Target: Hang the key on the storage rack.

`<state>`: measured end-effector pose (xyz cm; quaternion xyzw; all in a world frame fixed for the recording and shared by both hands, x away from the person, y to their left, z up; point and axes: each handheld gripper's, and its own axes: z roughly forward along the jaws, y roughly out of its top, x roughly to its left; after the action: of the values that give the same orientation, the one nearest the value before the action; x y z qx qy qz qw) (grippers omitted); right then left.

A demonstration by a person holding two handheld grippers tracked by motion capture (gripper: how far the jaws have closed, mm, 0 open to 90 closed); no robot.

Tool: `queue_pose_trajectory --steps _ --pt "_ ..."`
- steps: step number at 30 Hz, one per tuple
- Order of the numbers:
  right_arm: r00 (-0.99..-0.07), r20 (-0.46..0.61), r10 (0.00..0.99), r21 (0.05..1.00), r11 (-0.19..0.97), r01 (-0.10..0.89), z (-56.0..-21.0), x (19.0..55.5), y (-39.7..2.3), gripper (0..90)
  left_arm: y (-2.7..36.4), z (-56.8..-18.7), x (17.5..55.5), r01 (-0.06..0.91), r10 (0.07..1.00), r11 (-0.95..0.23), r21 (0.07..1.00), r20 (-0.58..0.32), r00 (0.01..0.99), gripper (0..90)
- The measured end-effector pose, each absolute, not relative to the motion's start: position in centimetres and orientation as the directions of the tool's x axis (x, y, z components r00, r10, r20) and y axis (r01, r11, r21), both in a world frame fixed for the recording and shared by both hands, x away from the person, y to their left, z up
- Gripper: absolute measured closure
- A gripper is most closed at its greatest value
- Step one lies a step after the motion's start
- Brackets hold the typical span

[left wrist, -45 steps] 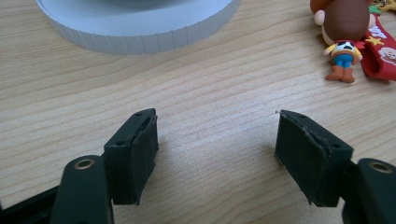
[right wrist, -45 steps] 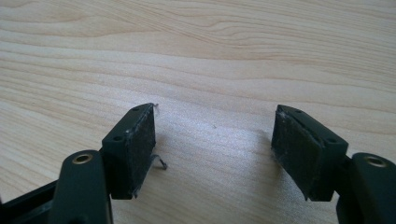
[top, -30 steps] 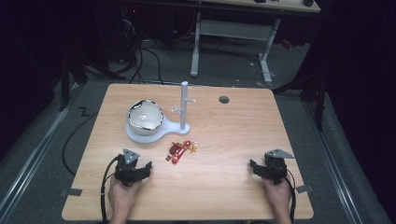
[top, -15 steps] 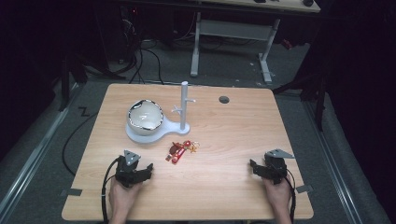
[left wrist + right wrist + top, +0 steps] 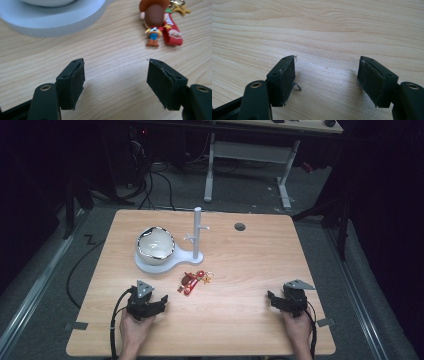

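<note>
Down near the front edge of the wooden table [image 5: 250,260], both grippers rest low over the surface, one in each of the person's hands. The left gripper [image 5: 159,301] sits toward the front left corner, its jaws spread wide with only bare wood between them; they have just been closing a little, yet nothing lies in the gap. In the left gripper view the black pads [image 5: 76,81] stand well apart, and the keychain [image 5: 160,23] lies ahead of them and off to the right, flat on the wood: a small cowboy-like figure in a brown hat, a red strap beside it and a gold star charm at its far end. From the high view that keychain [image 5: 194,280] lies near the middle of the table, between the left gripper and the white stand [image 5: 197,237], closer to the front than to the back edge. The stand's flat white base [image 5: 150,265] carries a white bowl [image 5: 156,242], and an upright post with short pegs rises at its right end.

The right gripper [image 5: 275,300] rests near the front right corner, well apart from the keychain. Its jaws are spread too, with plain wood grain between the pads [image 5: 372,80].

A small dark round hole [image 5: 240,226] sits toward the back edge of the table.
</note>
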<state>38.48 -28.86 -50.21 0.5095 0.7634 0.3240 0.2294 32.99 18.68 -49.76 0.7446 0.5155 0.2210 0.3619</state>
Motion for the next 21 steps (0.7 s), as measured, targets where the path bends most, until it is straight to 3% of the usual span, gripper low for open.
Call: queue_pose_trajectory --steps 4,21 --pt "-0.375 -0.02 0.927 0.728 0.27 0.63 -50.2 38.5 -28.9 31.0 18.1 -49.3 33.2 0.591 0.913 -0.216 0.777 -0.054 0.405 36.4" --pt "-0.371 -0.019 0.929 0.729 0.267 0.631 -50.2 38.5 -28.9 30.9 16.2 -47.9 36.2 0.573 0.885 -0.247 0.781 -0.059 0.462 37.4"
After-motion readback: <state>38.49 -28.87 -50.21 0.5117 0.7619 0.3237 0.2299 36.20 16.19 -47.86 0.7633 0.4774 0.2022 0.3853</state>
